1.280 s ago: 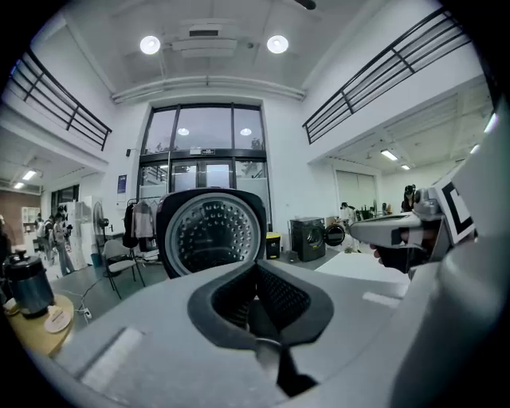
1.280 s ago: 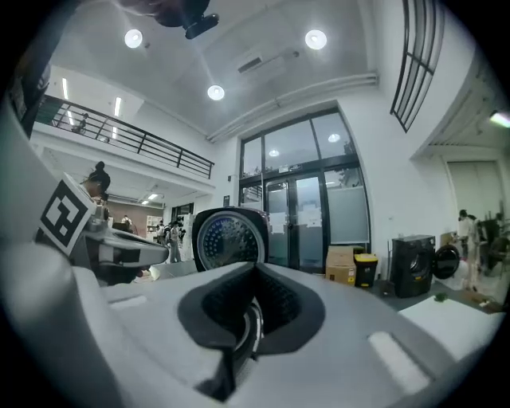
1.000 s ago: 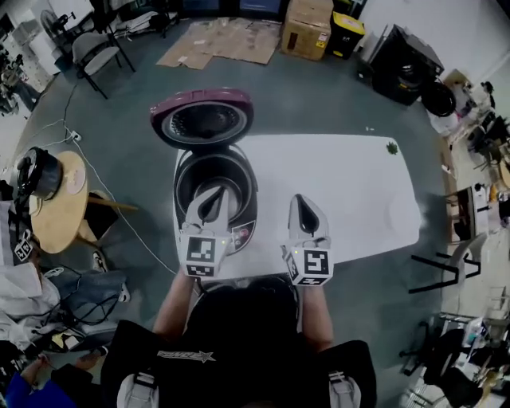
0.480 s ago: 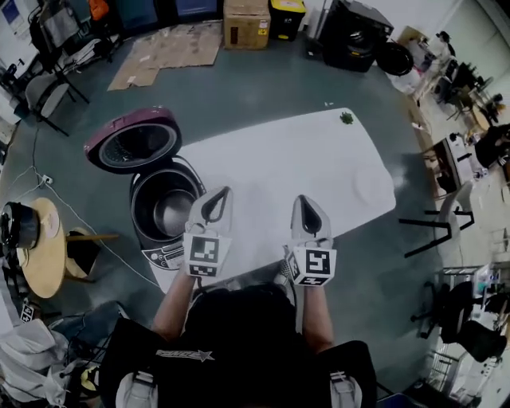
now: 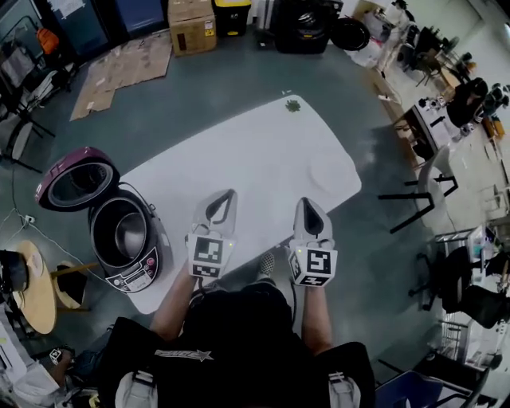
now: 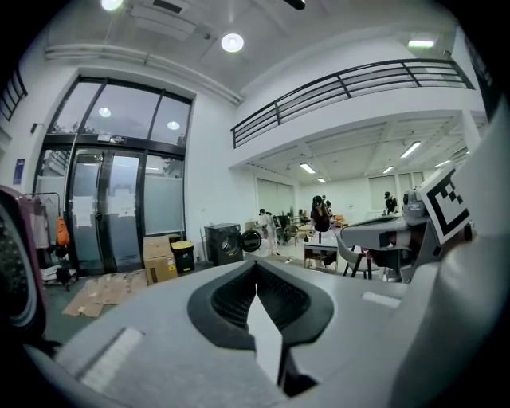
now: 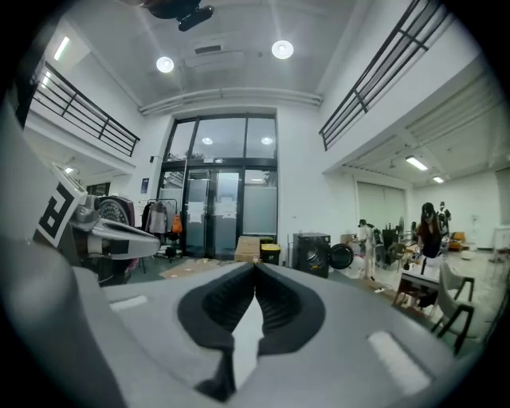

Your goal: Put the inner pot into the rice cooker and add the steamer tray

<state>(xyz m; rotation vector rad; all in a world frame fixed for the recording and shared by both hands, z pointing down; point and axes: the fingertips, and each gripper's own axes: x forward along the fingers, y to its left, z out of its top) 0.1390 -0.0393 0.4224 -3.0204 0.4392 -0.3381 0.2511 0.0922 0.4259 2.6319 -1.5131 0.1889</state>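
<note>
The rice cooker [image 5: 127, 243] stands at the white table's [image 5: 255, 151] left end with its purple lid [image 5: 73, 180] swung open. A grey metal inner pot [image 5: 130, 233] shows inside its round opening. My left gripper [image 5: 228, 194] and right gripper [image 5: 307, 202] hover side by side over the table's near edge, right of the cooker. Both are shut with nothing between the jaws. The left gripper view shows its shut gripper [image 6: 255, 264] aimed across the room, with the lid [image 6: 14, 267] at the left edge. In the right gripper view the shut gripper [image 7: 255, 267] points the same way. I see no steamer tray.
A small green thing [image 5: 293, 104] lies at the table's far end. A round wooden side table [image 5: 28, 291] with a dark object [image 5: 8, 269] stands left of the cooker. Chairs [image 5: 418, 187], cardboard boxes [image 5: 190, 24] and cluttered desks ring the grey floor.
The head view has swung right, so the cooker has slid to the picture's left. Both grippers have moved off the cooker, to over the table's near edge, still shut.
</note>
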